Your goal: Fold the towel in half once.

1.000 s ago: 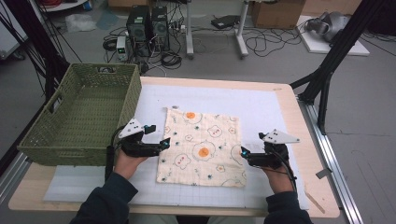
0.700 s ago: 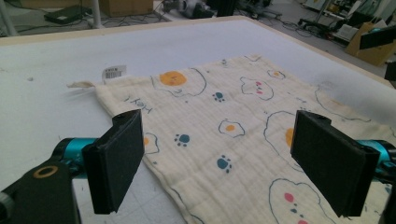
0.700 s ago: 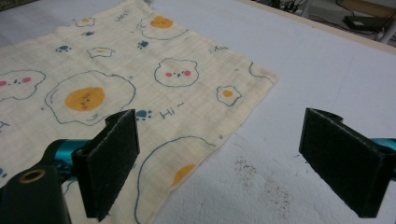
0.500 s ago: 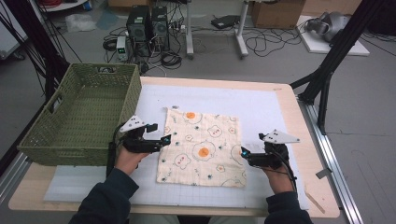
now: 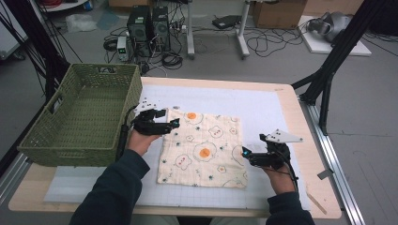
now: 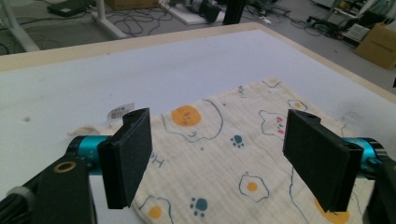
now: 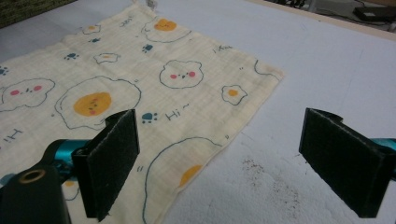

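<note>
egg-print cloth flat mid-desk; left gripper and right gripper both spread apart at opposite edges, poised for grasp.

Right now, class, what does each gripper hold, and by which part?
Nothing. Both the left gripper and right gripper have open jaws over the cloth, gripping no part.
</note>
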The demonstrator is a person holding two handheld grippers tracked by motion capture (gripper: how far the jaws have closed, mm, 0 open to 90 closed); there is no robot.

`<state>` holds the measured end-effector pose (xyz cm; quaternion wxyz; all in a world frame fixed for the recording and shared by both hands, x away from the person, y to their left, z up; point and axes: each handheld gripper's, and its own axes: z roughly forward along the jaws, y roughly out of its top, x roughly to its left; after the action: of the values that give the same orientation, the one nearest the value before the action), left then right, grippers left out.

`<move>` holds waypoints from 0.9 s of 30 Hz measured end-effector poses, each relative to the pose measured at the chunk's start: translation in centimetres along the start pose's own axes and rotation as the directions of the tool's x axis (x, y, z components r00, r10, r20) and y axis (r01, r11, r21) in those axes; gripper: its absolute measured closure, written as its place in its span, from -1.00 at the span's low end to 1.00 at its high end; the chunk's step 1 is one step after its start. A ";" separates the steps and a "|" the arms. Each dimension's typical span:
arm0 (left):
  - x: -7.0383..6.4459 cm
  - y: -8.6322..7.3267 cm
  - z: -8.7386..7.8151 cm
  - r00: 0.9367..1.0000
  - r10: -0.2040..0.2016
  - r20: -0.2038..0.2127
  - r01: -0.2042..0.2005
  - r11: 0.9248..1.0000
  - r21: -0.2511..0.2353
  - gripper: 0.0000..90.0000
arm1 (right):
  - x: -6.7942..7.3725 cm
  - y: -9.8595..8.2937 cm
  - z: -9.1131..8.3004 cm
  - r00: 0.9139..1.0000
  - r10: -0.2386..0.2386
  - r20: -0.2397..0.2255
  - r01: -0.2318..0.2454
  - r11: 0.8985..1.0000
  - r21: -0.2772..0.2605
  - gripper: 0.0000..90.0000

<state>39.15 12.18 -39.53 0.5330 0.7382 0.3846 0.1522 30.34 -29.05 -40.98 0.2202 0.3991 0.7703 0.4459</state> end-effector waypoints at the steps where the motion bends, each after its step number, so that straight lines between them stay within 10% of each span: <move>1: 0.1 0.1 0.2 1.000 -0.004 0.005 0.004 1.000 0.002 -0.43 | 0.0 0.0 0.0 1.000 -0.003 -0.001 0.003 1.000 -0.001 -0.75; 17: 3.1 1.3 4.1 0.993 -0.003 -0.121 0.020 0.991 0.134 -0.18 | 0.0 -0.2 0.0 1.000 0.024 -0.014 -0.024 1.000 0.013 -0.74; 27: 4.3 -0.4 7.0 0.978 0.046 -0.204 0.010 0.964 0.265 -0.08 | -0.5 -0.3 -0.2 0.999 0.042 -0.013 -0.042 0.999 0.015 -0.74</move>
<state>46.26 10.70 -43.33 0.3851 0.7860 0.4485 0.1808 30.35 -29.70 -41.16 0.2024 0.4140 0.7665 0.4473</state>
